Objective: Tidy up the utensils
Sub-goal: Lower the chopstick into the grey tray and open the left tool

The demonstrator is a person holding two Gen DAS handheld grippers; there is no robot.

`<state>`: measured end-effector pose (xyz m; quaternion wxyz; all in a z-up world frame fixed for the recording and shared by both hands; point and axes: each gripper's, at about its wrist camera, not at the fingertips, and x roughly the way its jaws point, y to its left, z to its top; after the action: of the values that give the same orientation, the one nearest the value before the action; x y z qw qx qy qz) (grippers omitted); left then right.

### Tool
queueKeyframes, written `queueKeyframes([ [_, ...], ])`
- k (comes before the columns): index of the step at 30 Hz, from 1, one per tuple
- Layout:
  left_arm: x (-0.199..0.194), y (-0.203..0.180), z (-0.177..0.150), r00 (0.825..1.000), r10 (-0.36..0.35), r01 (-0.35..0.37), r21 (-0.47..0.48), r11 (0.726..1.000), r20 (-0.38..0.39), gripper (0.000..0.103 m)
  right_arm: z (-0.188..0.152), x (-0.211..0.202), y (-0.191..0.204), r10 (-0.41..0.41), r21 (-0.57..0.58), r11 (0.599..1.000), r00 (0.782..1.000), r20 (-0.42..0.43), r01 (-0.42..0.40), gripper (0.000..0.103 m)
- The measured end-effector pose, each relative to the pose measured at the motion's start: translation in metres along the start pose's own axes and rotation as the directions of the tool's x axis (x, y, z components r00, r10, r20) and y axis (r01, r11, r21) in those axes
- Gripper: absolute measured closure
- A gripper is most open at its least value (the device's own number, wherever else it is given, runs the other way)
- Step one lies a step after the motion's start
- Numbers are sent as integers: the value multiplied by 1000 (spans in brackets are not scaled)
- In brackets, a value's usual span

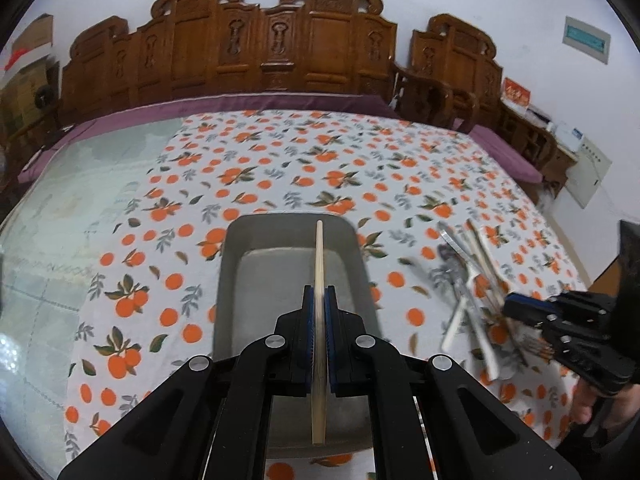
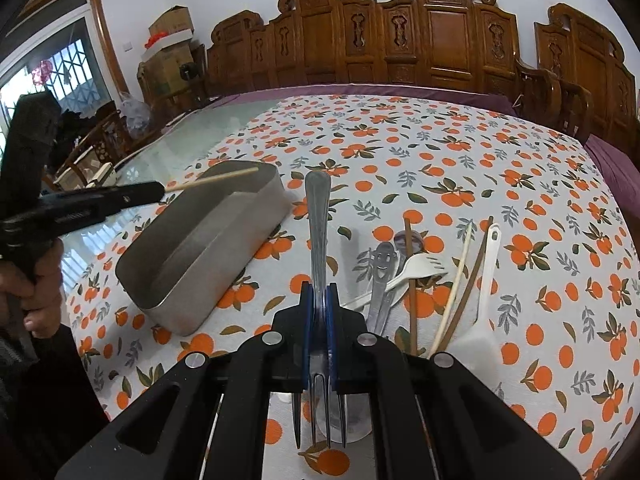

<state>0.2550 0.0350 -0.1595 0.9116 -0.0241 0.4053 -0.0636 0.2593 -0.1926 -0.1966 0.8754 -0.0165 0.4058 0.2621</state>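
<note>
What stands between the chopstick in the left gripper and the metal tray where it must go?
Nothing visible. The left gripper holds the chopstick directly above the grey metal tray, whose inside looks bare. The other utensils lie on the cloth beside the tray.

An orange-print tablecloth (image 2: 440,152) covers the surface; carved wooden chairs (image 2: 420,28) line the far side, with cardboard boxes (image 2: 170,36) stacked far left.
</note>
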Motion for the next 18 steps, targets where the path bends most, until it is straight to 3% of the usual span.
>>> queueKeyframes([
  [5, 16, 8, -5, 999, 33, -33, 1, 999, -41, 99, -1, 1, 3, 6, -4, 1000, 1000, -7, -6, 95],
  [18, 45, 20, -11, 992, 34, -40, -49, 998, -124, 97, -2, 1, 11, 31, -4, 1000, 999, -16, -31, 95],
])
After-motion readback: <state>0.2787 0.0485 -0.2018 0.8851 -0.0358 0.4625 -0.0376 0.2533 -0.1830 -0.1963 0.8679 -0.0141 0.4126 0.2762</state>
